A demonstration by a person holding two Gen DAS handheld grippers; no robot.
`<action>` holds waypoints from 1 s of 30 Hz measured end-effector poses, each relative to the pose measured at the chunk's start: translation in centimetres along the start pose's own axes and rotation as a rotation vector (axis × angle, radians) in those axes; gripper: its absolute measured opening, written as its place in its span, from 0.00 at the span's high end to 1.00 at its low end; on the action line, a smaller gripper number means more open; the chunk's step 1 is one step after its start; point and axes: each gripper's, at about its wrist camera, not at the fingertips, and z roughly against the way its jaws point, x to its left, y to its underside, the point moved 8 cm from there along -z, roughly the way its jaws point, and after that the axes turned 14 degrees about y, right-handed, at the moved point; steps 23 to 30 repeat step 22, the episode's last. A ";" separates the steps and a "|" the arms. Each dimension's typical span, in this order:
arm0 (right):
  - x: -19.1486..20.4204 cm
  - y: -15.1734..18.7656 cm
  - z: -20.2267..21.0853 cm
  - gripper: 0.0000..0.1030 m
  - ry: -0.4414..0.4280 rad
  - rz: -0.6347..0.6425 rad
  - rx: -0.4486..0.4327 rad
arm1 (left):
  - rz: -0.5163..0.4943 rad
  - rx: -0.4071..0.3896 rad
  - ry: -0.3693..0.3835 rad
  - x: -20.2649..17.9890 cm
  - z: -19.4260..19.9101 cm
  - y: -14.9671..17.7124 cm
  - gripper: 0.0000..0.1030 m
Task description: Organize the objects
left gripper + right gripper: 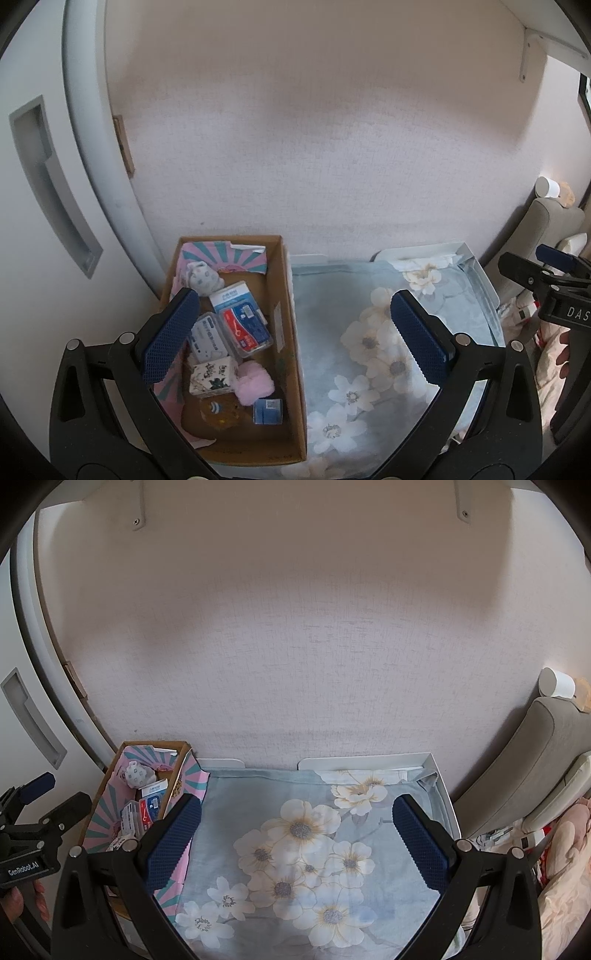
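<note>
Cardboard box [284,332], one only, stands at the left of the floral cloth [369,332], touching its edge, with its far end near the wall. Counting its contents from near to far: one small blue carton [267,410], one amber round object [219,410] whose kind I cannot tell, one pink fluffy puff [255,380], one white box with dark green print [213,376], two clear plastic cases lying side by side, one white-labelled [207,338] and one with a red and blue label [246,326], one white and blue packet [231,293], and one small pale patterned plush [202,277]. A pink and teal striped paper [221,254] lines the box beneath them.

The left gripper [291,332] hangs above the box and cloth, its two blue pads spread wide and holding nothing. The right gripper [297,842] hangs over the cloth, its two pads likewise spread wide and empty.

The cloth covers one white tray [441,779] that sits against the wall [295,646]. Farther right, one white cylinder [556,683] rests on a grey cushion [535,760].
</note>
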 end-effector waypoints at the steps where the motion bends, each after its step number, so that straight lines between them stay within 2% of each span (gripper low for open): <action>1: 0.0 0.0 0.0 0.00 0.001 0.001 -0.001 | -0.004 -0.002 -0.014 -0.1 0.0 0.0 0.00; 9: 0.0 -0.1 -0.1 0.00 0.000 0.004 -0.005 | -0.020 -0.006 -0.058 -1.0 0.0 0.3 0.00; 19: -0.1 0.0 -0.1 0.00 -0.001 0.004 -0.002 | -0.031 0.015 -0.023 -1.6 -1.1 0.9 0.00; 30: -0.1 0.0 0.0 0.00 -0.003 0.003 -0.001 | -0.033 0.011 -0.030 -1.6 -1.1 0.7 0.00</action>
